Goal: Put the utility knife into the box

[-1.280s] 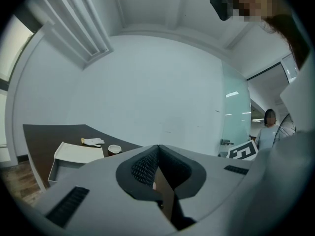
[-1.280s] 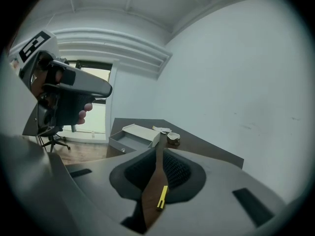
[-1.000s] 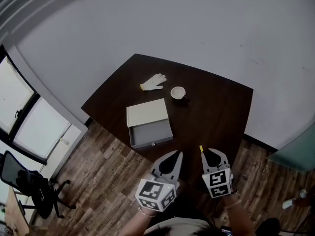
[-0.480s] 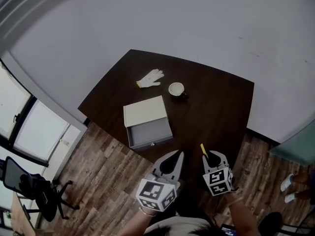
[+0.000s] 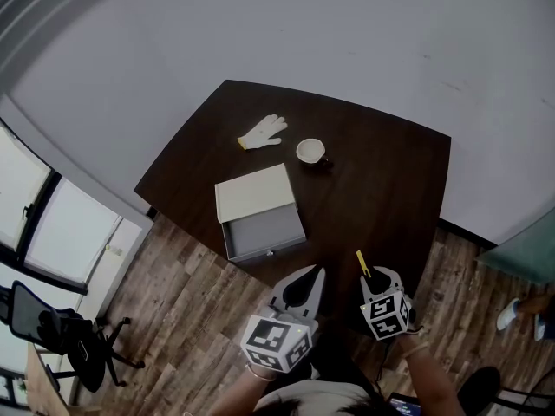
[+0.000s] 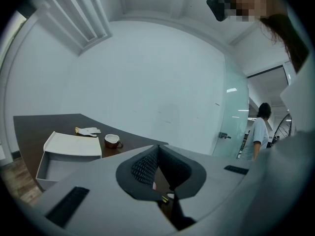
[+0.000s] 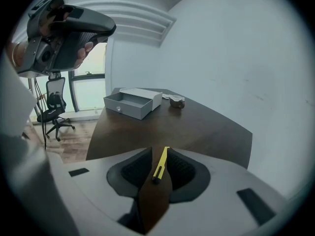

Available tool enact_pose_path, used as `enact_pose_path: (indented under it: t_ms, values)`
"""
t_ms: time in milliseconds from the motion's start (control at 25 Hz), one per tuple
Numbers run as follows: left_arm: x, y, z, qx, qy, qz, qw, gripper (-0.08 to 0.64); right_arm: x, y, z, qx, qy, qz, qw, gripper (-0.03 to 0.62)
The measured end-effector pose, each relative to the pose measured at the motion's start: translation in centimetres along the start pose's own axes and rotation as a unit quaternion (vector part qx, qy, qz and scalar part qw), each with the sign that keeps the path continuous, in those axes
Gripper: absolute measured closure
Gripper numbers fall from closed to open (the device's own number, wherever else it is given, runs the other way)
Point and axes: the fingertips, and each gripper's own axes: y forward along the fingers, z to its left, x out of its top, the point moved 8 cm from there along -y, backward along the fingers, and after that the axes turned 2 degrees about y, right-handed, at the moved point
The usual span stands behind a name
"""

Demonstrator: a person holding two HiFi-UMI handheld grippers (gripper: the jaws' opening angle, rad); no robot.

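Right gripper (image 7: 158, 152): jaws have just been opening, apart around slim yellow utility knife (image 7: 160, 164)
Left gripper (image 6: 157, 150): jaws together, empty
Grey drawer box (image 5: 255, 195): open

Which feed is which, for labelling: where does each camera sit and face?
Head view: on the person's head, steeply down at table, box; left gripper, right gripper, forearms show.
Left gripper view: rides that gripper, along its shut fingers toward box, cup.
Right gripper view: rides that gripper, down at the table; its fingers, just opening, flank the utility knife.
All share box and cup.
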Motion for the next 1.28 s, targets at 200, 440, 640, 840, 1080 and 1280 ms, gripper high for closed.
enact_pose_path:
  t_ms: [200,440,640,840,1080,1280]
  values:
    - [-0.4,0.3,0.7,-0.003,-0.003,0.011,0.9999,0.543,-1.3,1.5,-0.1,0.001,0.006,0.024,1.000,0.488]
    - [-0.7,0.5,1.7,-0.002,-0.007,0.019,0.9998,0.543,-2.1,3.2,-0.1,0.004,0.013,0.047,0.999,0.479]
    - [-0.9,0.4,2.5,0.000,-0.011,0.025,0.9996,0.543,-2.8,4.5,-0.3,0.002,0.018,0.064,0.998,0.479]
    - [-1.0,0.3,3.1,0.002,-0.013,0.029,0.9995,0.543,-3.5,5.3,-0.5,0.002,0.034,0.076,0.996,0.479]
    - [-1.1,-0.1,3.7,0.004,-0.019,0.029,0.9994,0.543,-3.6,5.4,-0.1,0.004,0.044,0.080,0.996,0.518]
    - [-1.1,-0.8,4.5,0.009,-0.022,0.025,0.9994,0.543,-3.5,5.6,0.2,-0.010,0.051,0.078,0.996,0.520]
